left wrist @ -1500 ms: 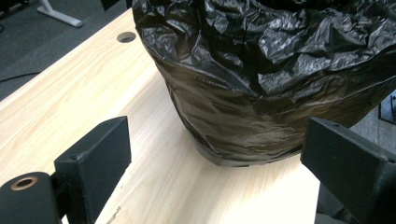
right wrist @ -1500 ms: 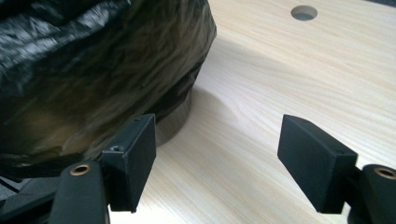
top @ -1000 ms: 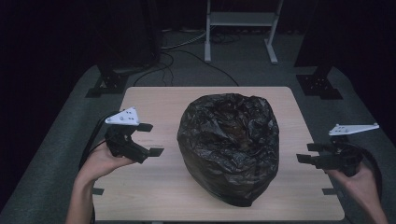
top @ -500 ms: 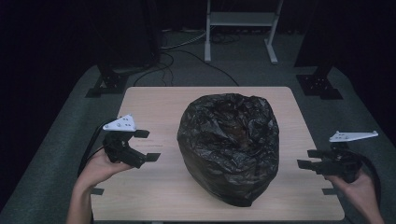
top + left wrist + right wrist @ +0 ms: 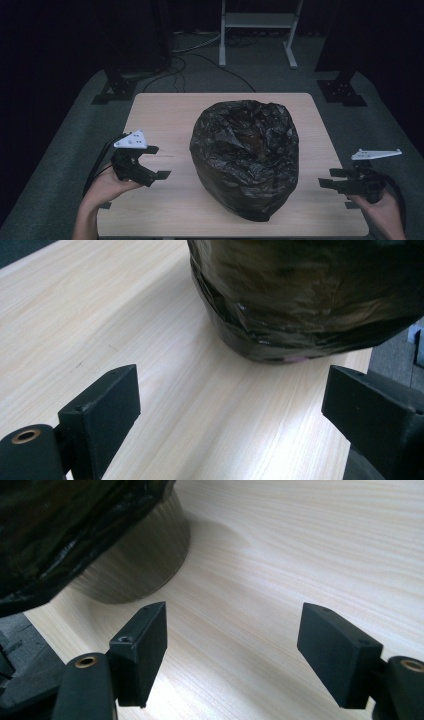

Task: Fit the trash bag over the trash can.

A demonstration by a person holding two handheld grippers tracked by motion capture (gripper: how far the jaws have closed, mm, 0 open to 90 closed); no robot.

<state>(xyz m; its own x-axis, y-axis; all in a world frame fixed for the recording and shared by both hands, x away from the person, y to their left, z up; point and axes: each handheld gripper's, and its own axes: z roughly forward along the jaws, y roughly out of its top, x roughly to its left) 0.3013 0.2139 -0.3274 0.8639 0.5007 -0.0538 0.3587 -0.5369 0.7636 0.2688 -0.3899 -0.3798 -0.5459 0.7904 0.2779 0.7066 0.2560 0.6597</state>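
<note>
A: Starting at the lower left of the high view, the left gripper (image 5: 157, 162) sits in the person's left hand (image 5: 107, 186), its grey plate on top and a cable (image 5: 97, 165) looping off toward the table's left edge. The jaws stand apart with nothing between them, pointing toward the middle of the frame.

B: And in the left gripper view, the left gripper (image 5: 227, 405) shows the same thing: two black jaws spread wide at the bottom corners, bare wood between them. The black bag (image 5: 305, 295) fills the top right of that picture, near the jaws but not touching them.

A: Centre of the high view now: the black bag (image 5: 245, 157), a crinkled plastic liner (its mouth looks open toward the top), sits on the wooden table (image 5: 160, 115) and bulges down toward the near edge.

B: In the right gripper view a light, ribbed container (image 5: 140, 565) shows under the hanging plastic at upper left, standing on the wood.

A: Lower right of the high view: the right gripper (image 5: 325, 178) in the right hand (image 5: 382, 212), beyond the table's right edge, jaws aimed at the bag and well apart from it.

B: Released too. In the right gripper view, the right gripper (image 5: 232, 652) has its jaws spread, only tabletop between them.
</note>
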